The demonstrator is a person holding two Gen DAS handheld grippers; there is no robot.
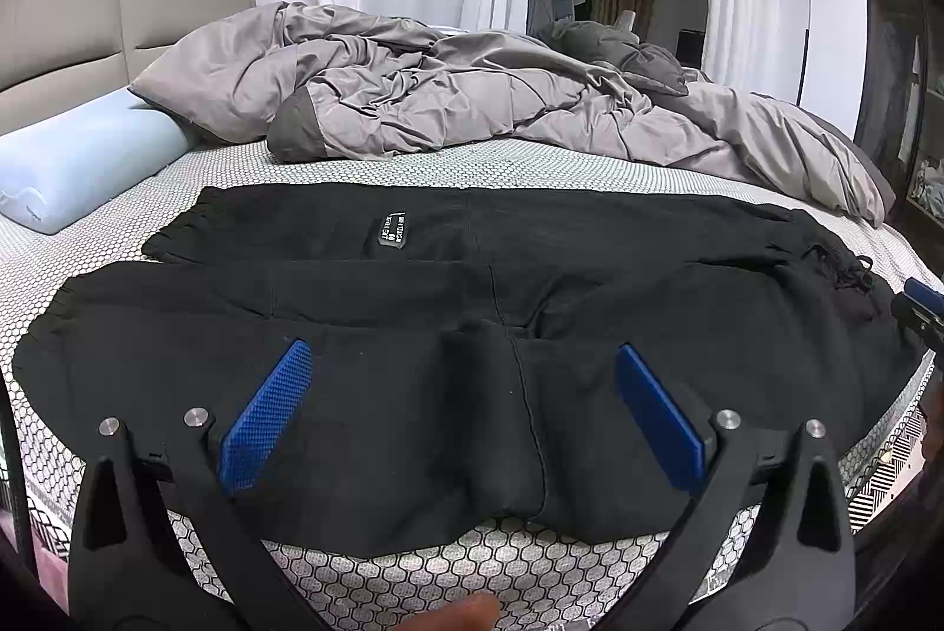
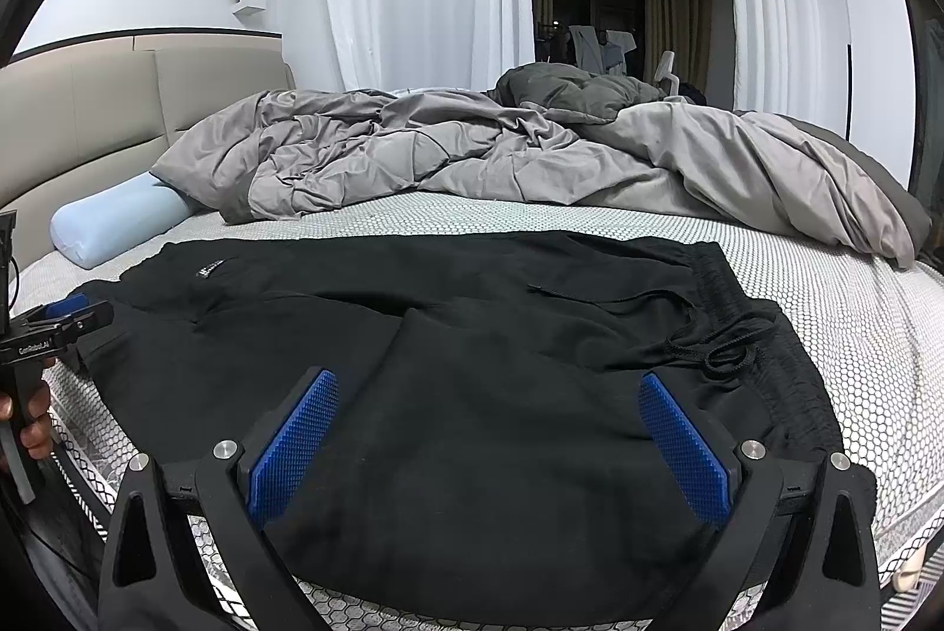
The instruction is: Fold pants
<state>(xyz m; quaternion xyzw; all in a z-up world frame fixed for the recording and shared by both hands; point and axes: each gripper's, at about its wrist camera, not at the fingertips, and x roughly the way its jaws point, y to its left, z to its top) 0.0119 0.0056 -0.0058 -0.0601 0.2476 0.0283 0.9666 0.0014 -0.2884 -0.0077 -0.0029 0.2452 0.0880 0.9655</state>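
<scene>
Black pants (image 1: 448, 277) lie spread flat across the near side of the bed, cuffs to the left and the drawstring waistband (image 2: 731, 330) to the right. The near leg lies alongside the far one, which bears a small label (image 1: 392, 231). My left gripper (image 1: 463, 362) hovers open over the near leg's middle, blue pads (image 1: 268, 413) wide apart with nothing between them. My right gripper (image 2: 489, 389) stands open above the hip area, left of the drawstring. Each gripper also shows at the other view's edge: the right gripper (image 1: 923, 304) and the left gripper (image 2: 56, 324).
A rumpled grey duvet (image 1: 472, 94) fills the far half of the bed. A pale blue pillow (image 1: 76, 165) lies at the left by the beige headboard (image 1: 88, 17). The honeycomb-patterned mattress (image 2: 843, 312) shows around the pants. White curtains hang behind.
</scene>
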